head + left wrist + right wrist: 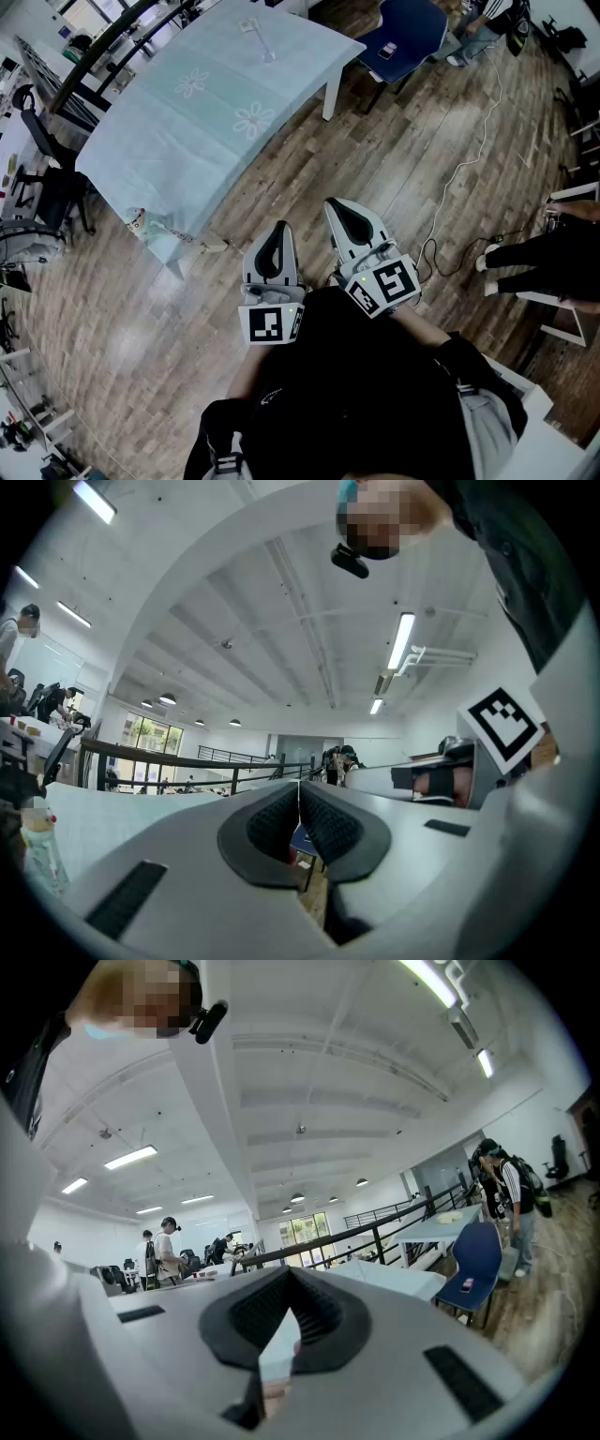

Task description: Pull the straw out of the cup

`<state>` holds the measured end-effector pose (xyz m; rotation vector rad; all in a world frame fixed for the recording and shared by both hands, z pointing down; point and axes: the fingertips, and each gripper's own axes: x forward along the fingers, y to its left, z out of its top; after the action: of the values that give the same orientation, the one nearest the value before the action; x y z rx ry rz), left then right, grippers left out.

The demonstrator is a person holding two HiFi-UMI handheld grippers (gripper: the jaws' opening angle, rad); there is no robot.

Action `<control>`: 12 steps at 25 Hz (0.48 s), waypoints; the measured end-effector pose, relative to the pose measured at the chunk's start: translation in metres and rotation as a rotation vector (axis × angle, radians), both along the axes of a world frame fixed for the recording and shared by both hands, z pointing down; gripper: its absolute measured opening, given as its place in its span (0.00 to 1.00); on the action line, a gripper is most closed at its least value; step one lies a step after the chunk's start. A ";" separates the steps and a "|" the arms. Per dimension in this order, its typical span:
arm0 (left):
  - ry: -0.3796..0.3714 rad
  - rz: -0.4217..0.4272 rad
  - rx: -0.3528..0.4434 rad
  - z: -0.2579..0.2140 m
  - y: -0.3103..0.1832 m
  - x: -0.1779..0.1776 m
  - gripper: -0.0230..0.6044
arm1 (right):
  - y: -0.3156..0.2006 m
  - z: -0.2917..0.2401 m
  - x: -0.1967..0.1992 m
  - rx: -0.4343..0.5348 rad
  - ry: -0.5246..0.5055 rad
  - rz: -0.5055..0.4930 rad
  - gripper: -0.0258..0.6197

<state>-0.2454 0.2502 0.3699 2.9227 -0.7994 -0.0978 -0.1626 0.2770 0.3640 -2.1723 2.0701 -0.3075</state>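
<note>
Head view shows we are holding the left tongs (281, 227) and right tongs (333, 206) closed and empty above the wooden floor (375, 141), well apart from the cup (249, 26) sitting on the cloth-covered surface (187, 122).

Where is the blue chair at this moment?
In the head view the blue chair stands near the top edge, just right of the cloth-covered table. The right gripper view shows it at the right side.
</note>
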 end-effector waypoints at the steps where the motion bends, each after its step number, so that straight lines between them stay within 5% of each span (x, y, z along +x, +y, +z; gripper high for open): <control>1: -0.008 0.003 -0.003 0.002 -0.008 -0.010 0.06 | -0.004 -0.001 -0.009 0.009 -0.002 0.016 0.05; 6: -0.021 0.017 -0.034 0.015 -0.024 -0.046 0.06 | -0.004 0.007 -0.043 -0.007 0.008 0.056 0.05; 12: -0.010 0.043 -0.059 0.024 -0.024 -0.048 0.06 | 0.000 0.015 -0.050 -0.043 0.016 0.076 0.05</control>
<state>-0.2933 0.2262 0.3934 2.8857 -0.7277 -0.0549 -0.2126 0.2769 0.3794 -2.2793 2.0012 -0.3303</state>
